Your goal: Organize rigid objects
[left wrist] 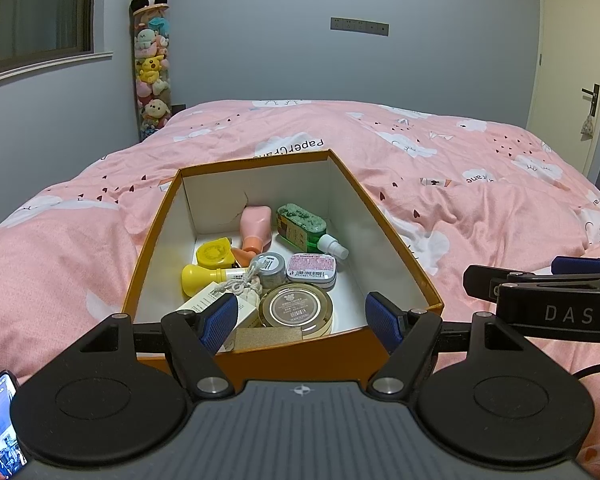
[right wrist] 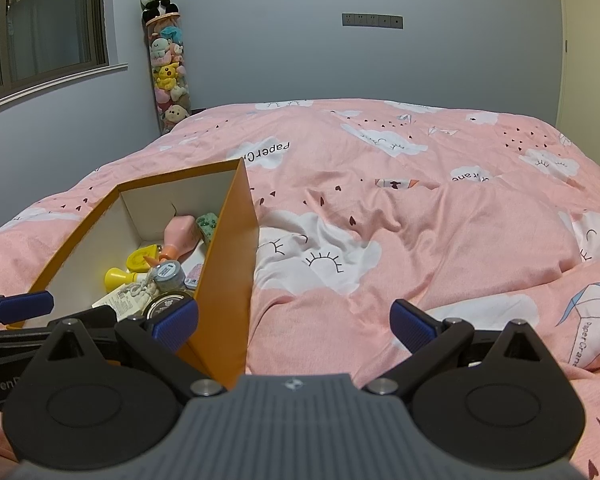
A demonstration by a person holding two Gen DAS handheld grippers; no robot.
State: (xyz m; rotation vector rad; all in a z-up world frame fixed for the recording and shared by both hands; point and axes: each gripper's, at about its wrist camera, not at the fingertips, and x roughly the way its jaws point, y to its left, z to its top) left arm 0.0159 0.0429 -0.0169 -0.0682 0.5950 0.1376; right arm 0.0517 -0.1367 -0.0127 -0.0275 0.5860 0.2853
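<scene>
Orange box [left wrist: 168,216] on pink duvet [left wrist: 440,184] printed "PaperCrane", holding green bottle [left wrist: 300,226], round tin [left wrist: 296,308], yellow items, left gripper [left wrist: 306,318] agape over near rim, empty, right gripper [right wrist: 296,326] agape beside box, empty, marked "DAS".

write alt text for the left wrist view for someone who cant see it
An open orange box sits on a pink bed, holding small items: a green spray bottle, a pink bottle, a yellow container and a round tin. The open, empty left gripper hovers at the box's near edge, with the right gripper at the right.
</scene>
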